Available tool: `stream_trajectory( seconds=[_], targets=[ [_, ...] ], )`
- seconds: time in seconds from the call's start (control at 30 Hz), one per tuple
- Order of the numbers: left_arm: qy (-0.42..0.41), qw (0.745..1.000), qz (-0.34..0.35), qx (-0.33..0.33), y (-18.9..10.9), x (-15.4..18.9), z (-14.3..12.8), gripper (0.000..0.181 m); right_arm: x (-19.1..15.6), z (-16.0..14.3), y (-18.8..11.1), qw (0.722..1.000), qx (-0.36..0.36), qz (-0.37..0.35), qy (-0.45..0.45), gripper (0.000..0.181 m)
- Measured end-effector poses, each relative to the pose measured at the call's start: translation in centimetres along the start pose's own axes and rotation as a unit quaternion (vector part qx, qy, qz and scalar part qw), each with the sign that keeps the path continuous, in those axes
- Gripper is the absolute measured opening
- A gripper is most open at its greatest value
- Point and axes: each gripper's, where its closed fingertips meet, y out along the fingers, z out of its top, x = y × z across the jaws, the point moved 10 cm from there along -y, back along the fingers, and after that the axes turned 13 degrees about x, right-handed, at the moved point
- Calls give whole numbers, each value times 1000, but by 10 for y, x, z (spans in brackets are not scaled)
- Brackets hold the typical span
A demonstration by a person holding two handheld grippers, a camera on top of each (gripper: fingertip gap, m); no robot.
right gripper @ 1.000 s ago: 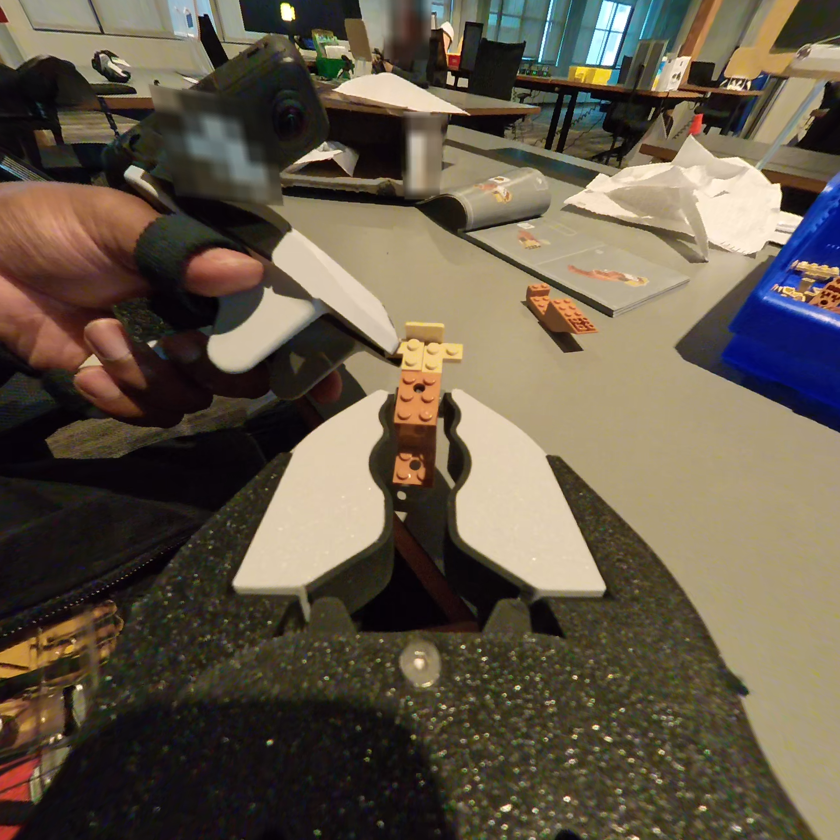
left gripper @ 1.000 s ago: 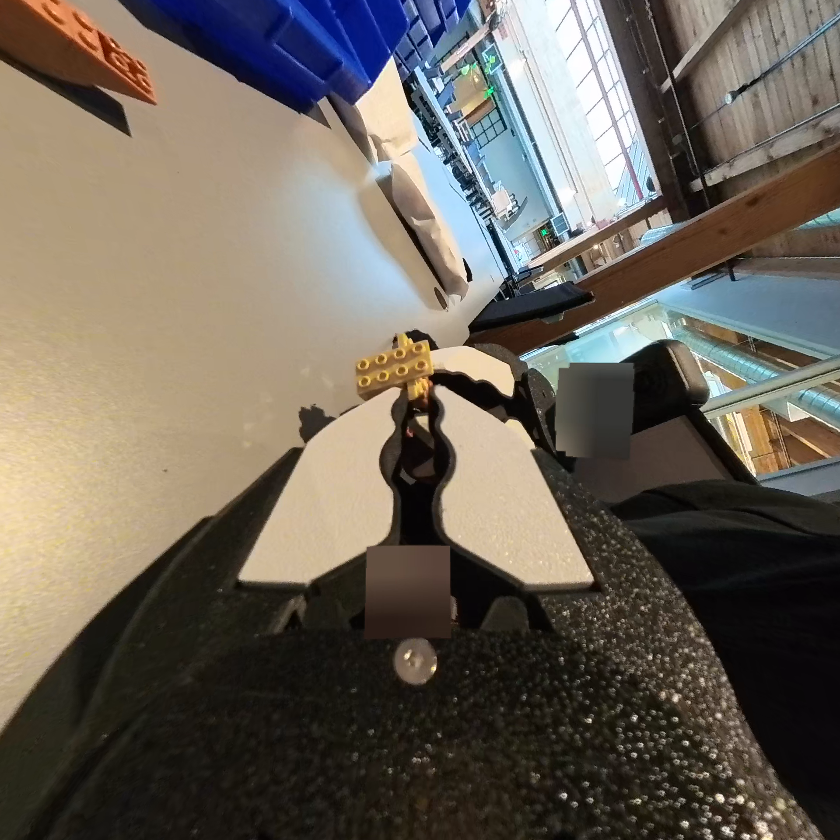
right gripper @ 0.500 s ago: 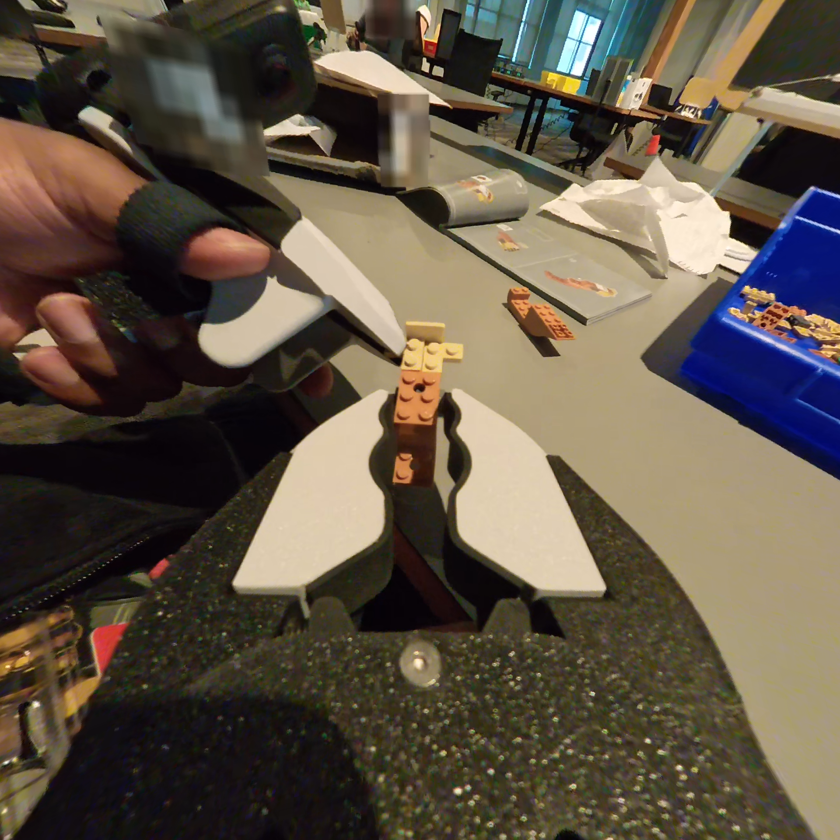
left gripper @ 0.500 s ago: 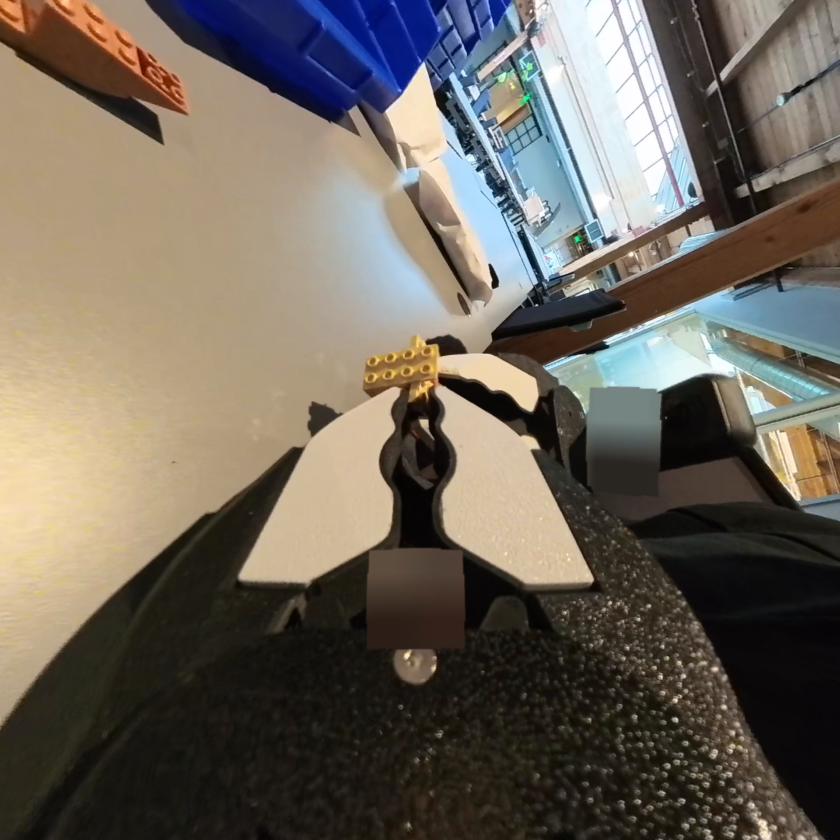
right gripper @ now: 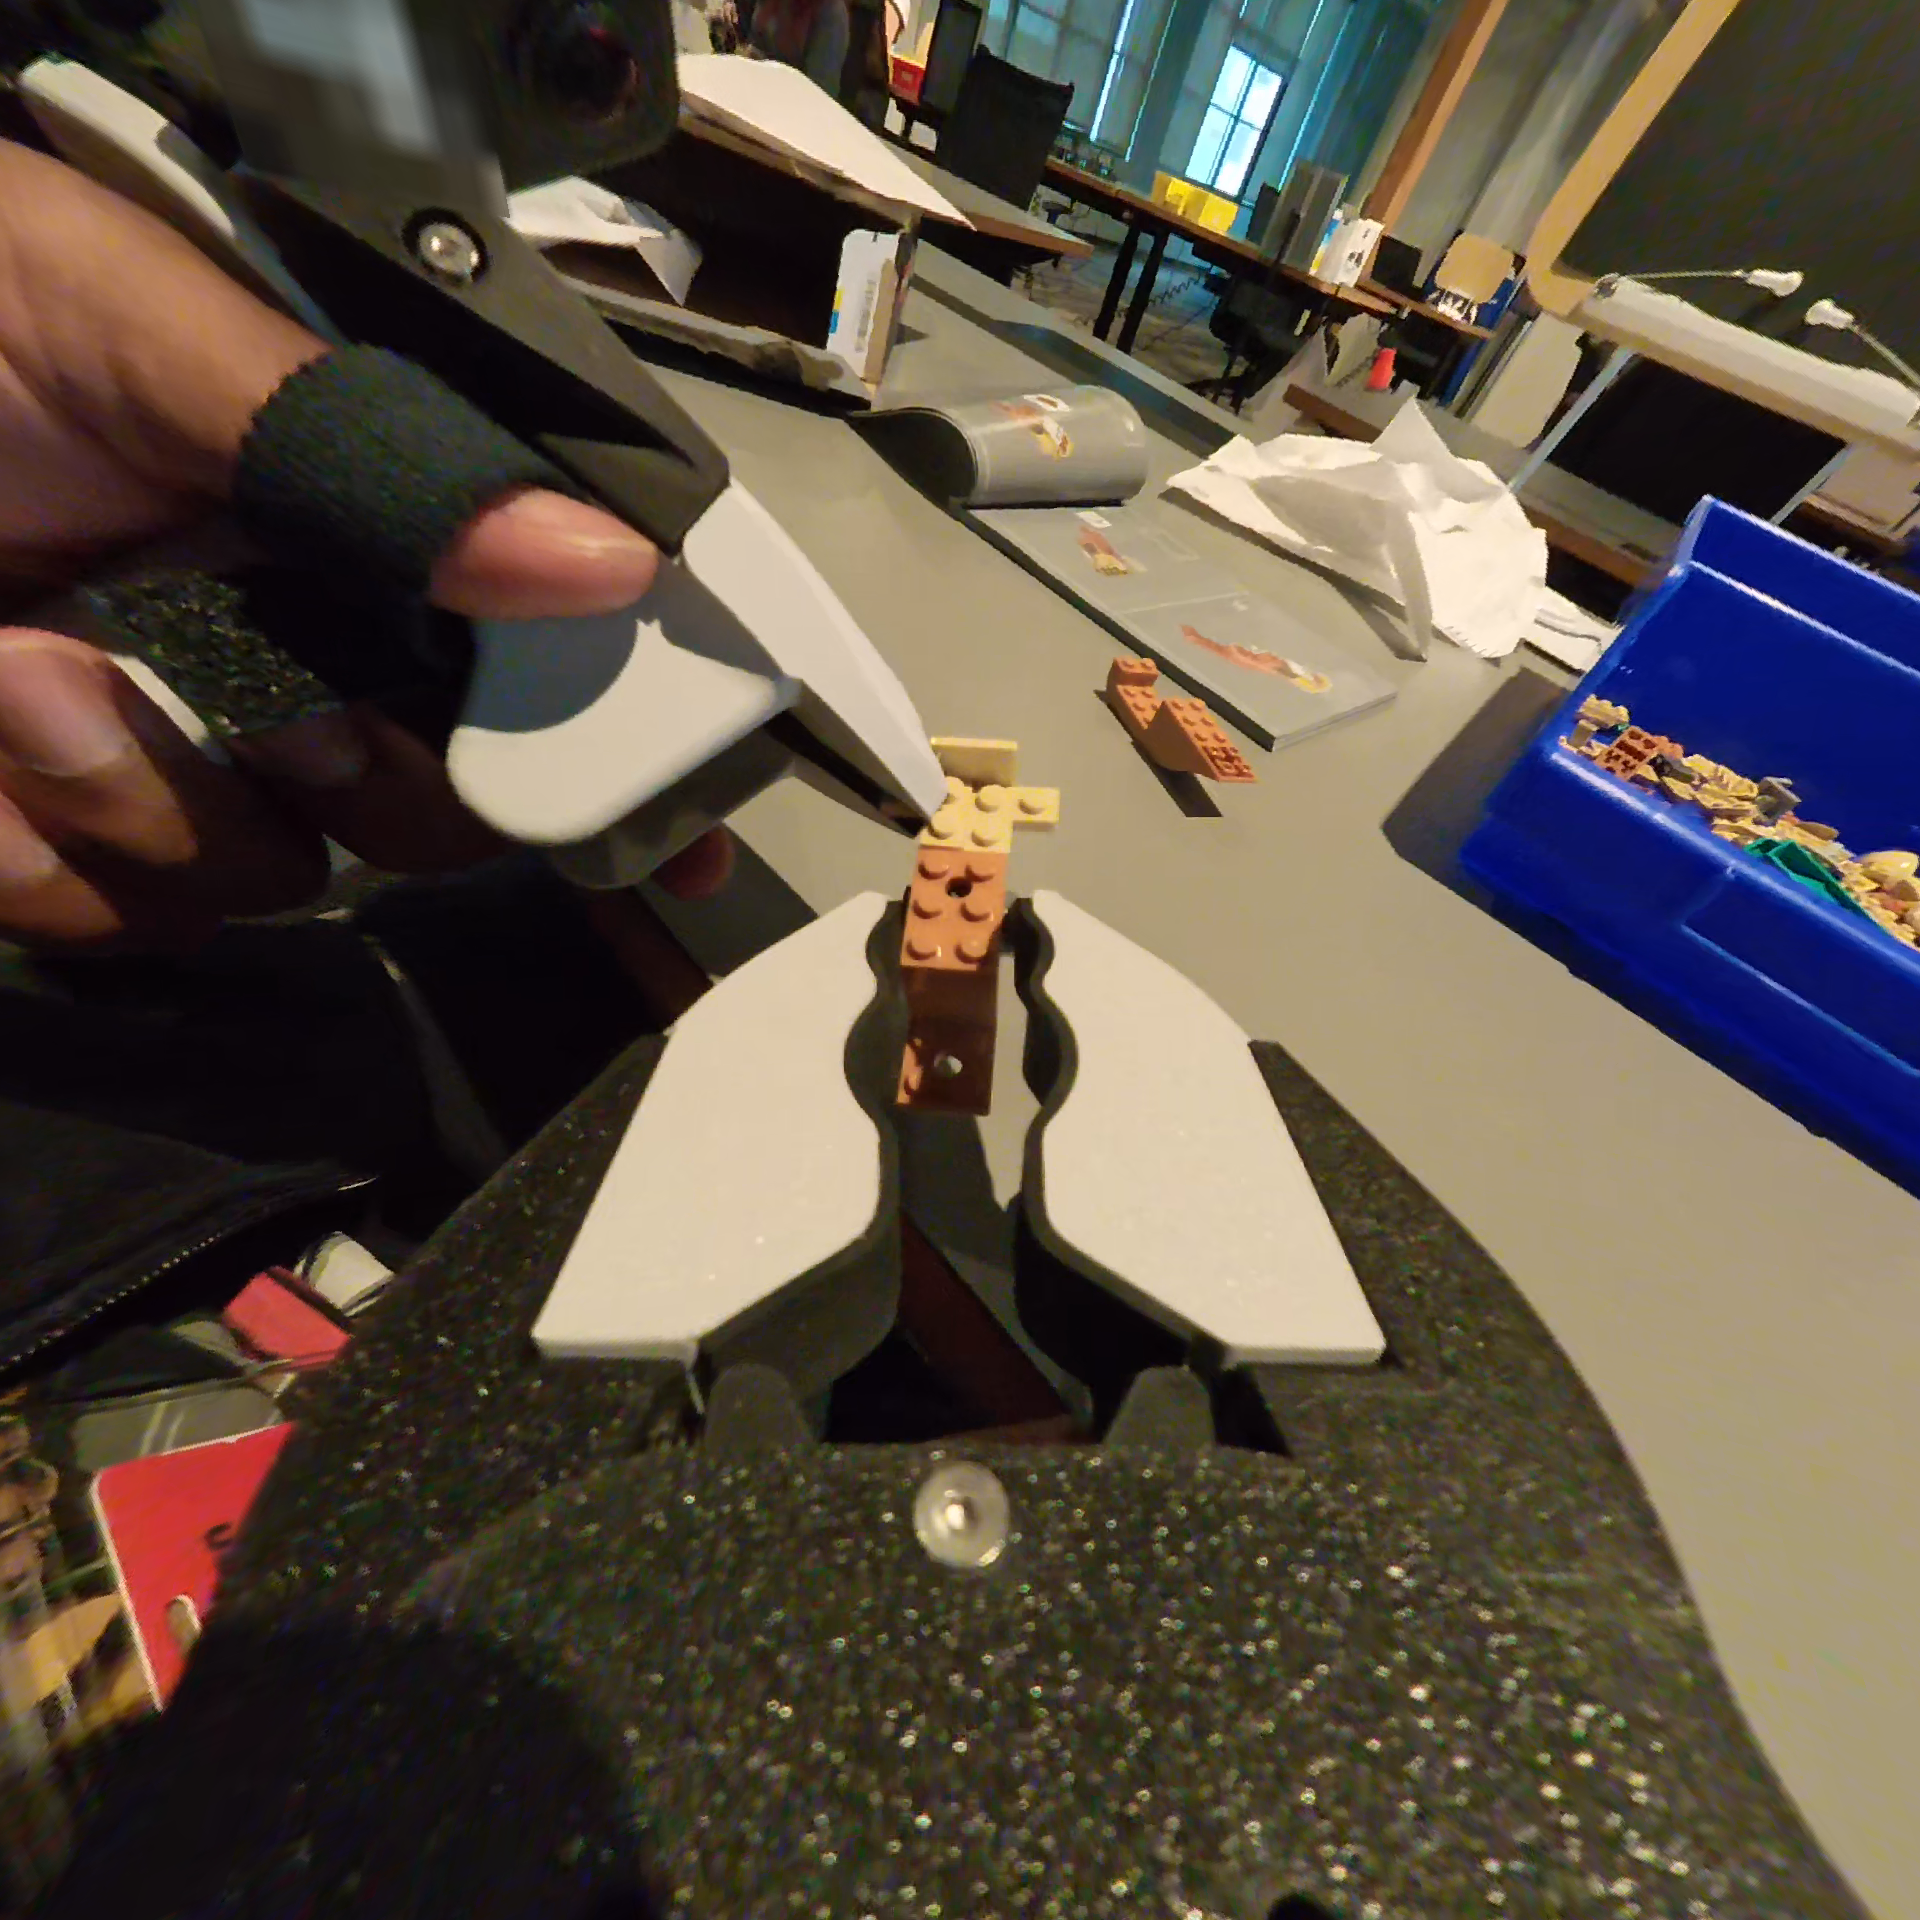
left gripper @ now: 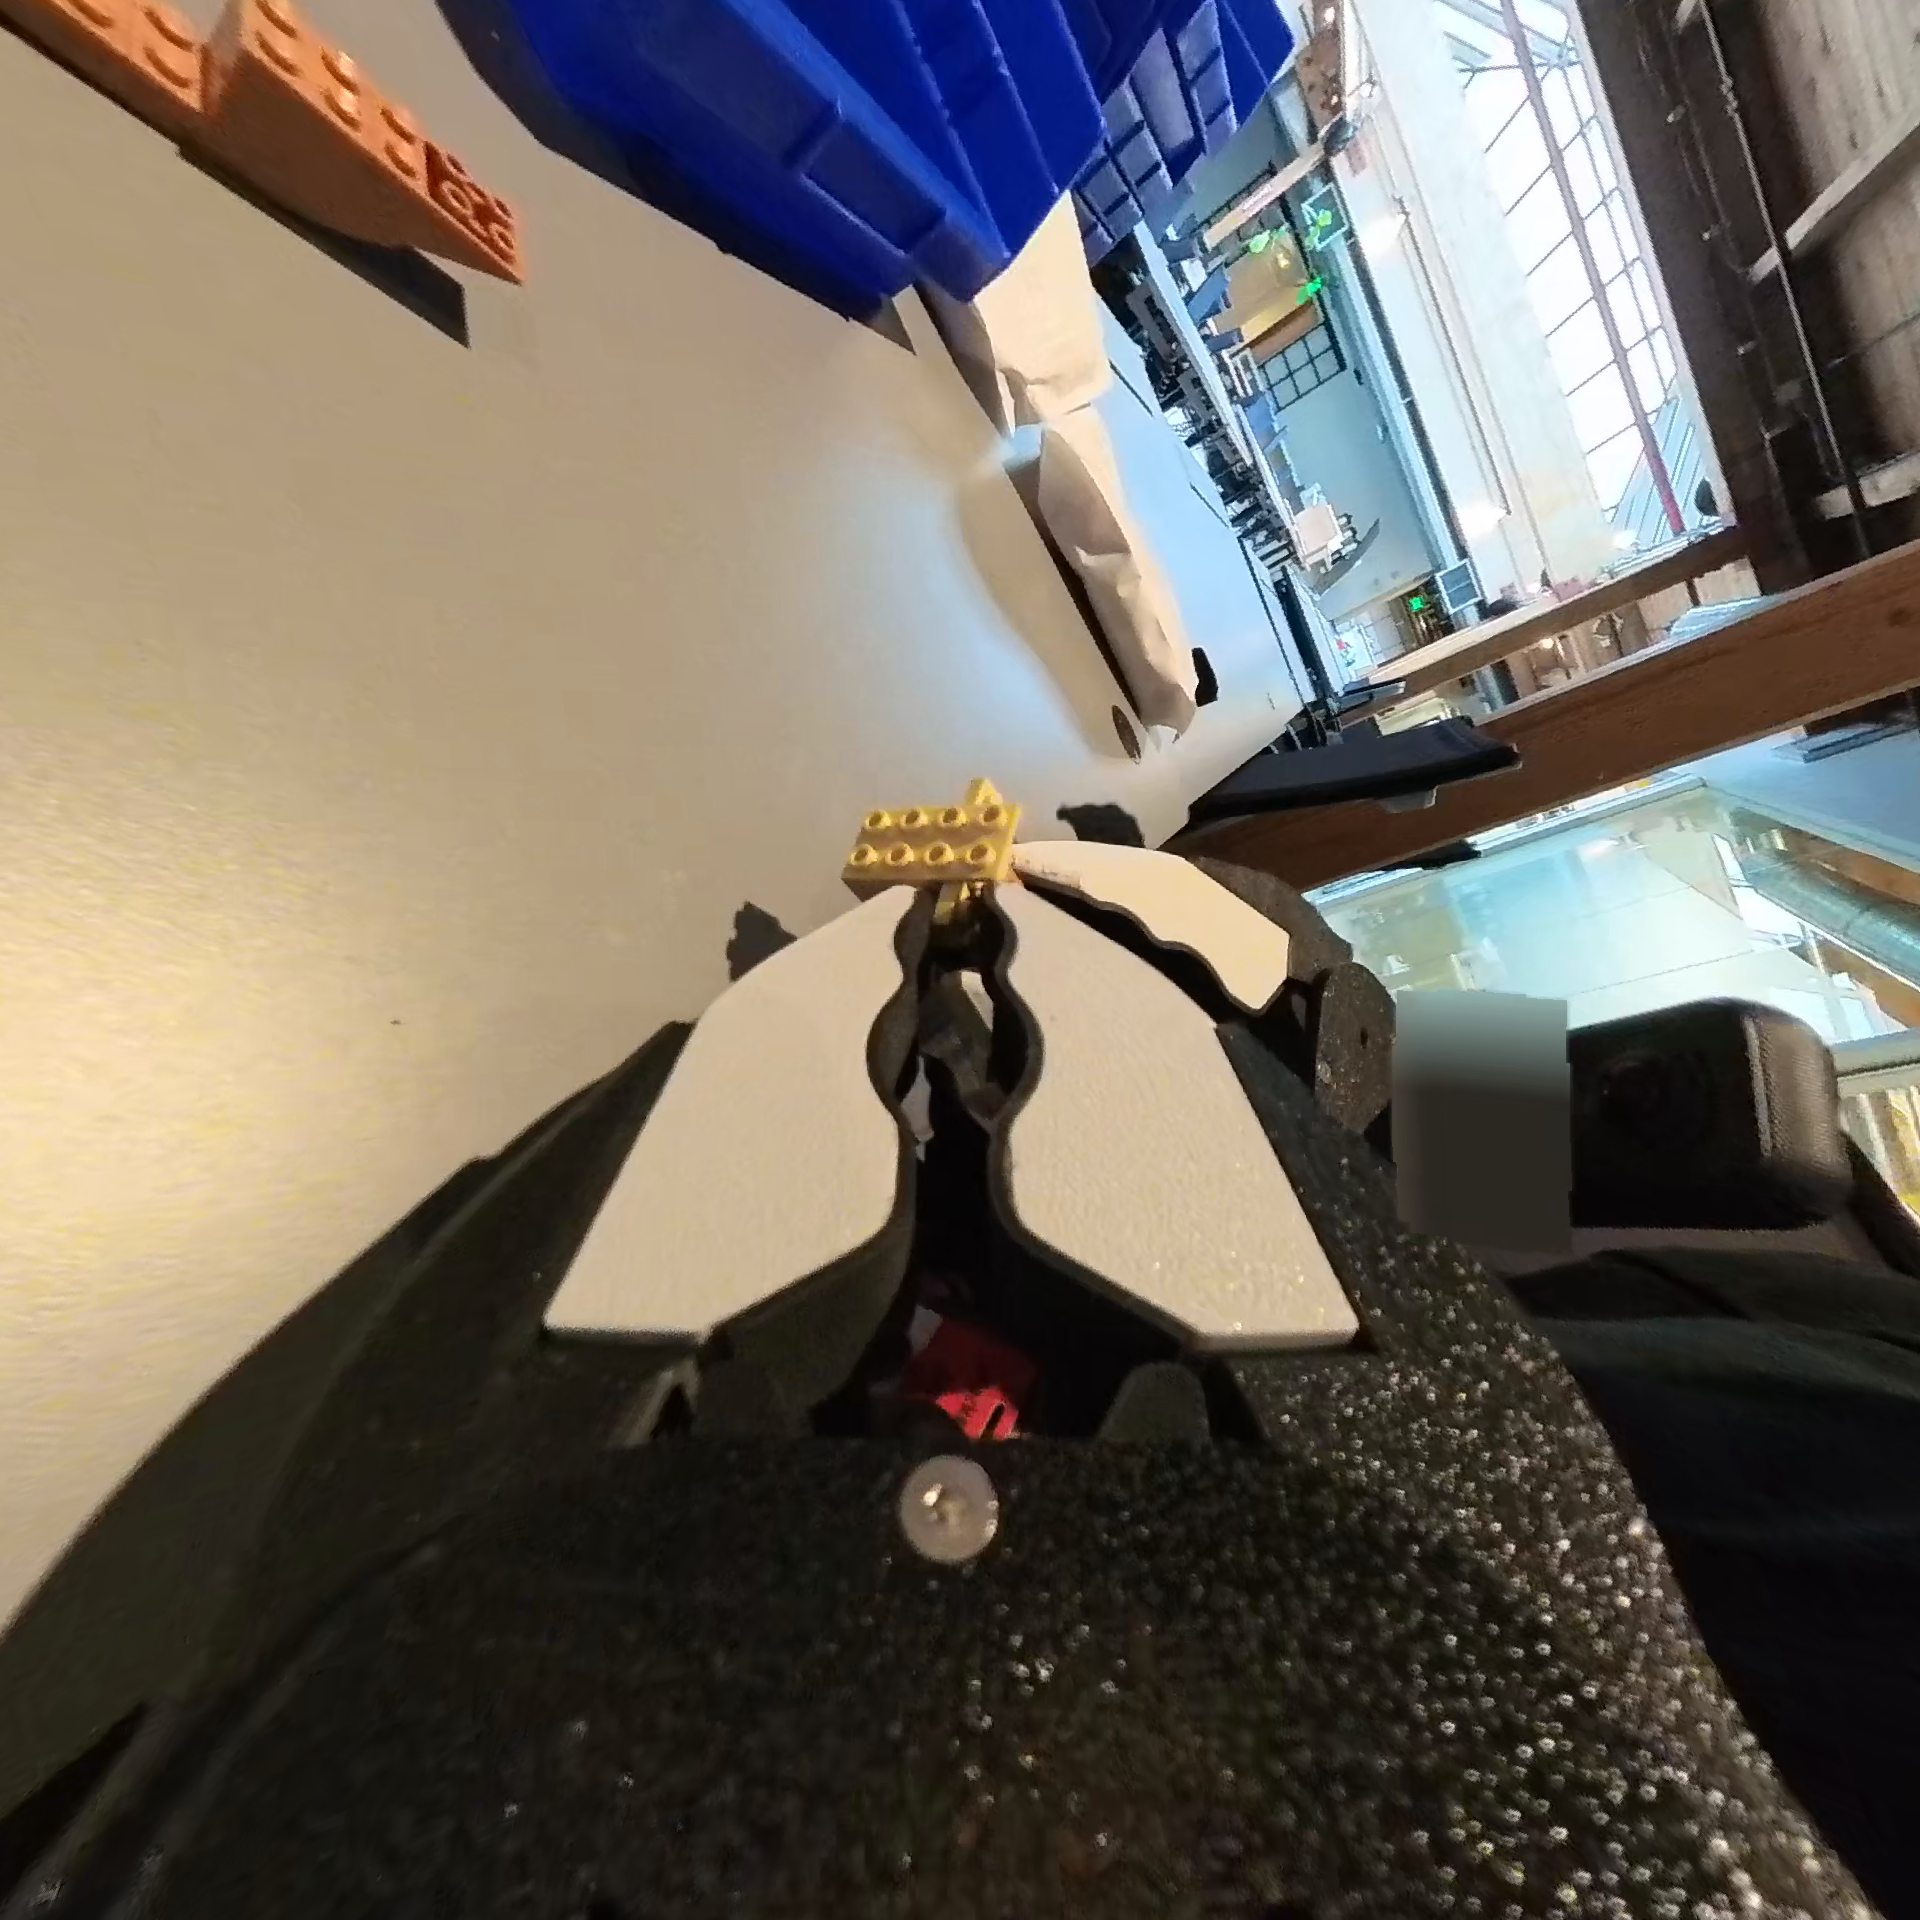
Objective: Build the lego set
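Observation:
My right gripper (right gripper: 956, 904) is shut on a brown brick stack (right gripper: 951, 977) and holds it upright above the grey table (right gripper: 1455, 1091). Tan plates (right gripper: 997, 805) sit on top of the stack. My left gripper (left gripper: 951, 899) comes in from the left, held by a hand (right gripper: 104, 520), and its tips are shut on the edge of the tan plates (left gripper: 930, 847). In the right wrist view the left gripper's fingertips (right gripper: 914, 779) touch the tan plates. One right gripper finger (left gripper: 1153, 914) shows just behind the plates in the left wrist view.
A brown sloped lego piece (right gripper: 1179, 727) lies on the table beyond the grippers; it also shows in the left wrist view (left gripper: 343, 156). An open instruction booklet (right gripper: 1195, 613) and crumpled white paper (right gripper: 1371, 520) lie farther back. A blue bin (right gripper: 1714, 790) with loose pieces stands at the right. My two grippers' fingertips are within a few centimetres of each other. The brown sloped lego piece (right gripper: 1179, 727) is about equally far from each gripper, around 15 centimeters. The left camera catches it too, in the left wrist view (left gripper: 332, 129).
Both grippers have stayed joined at the brick assembly while shifting together. The blue bin and the loose brown piece now show closer and larger in both views.

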Motion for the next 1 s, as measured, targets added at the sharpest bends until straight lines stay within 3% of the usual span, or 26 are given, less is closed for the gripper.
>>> stream_trajectory(
  seconds=[0.47, 1.0],
  targets=[
    [-20, 1000, 11, 12, 0, 0, 0, 26, 1, 3, -3, 1000, 21, -11, 2, 19],
    [-56, 998, -13, 21, 2, -1, -2, 26, 2, 4, -4, 999, 30, -13, 7, 19]
  ],
)
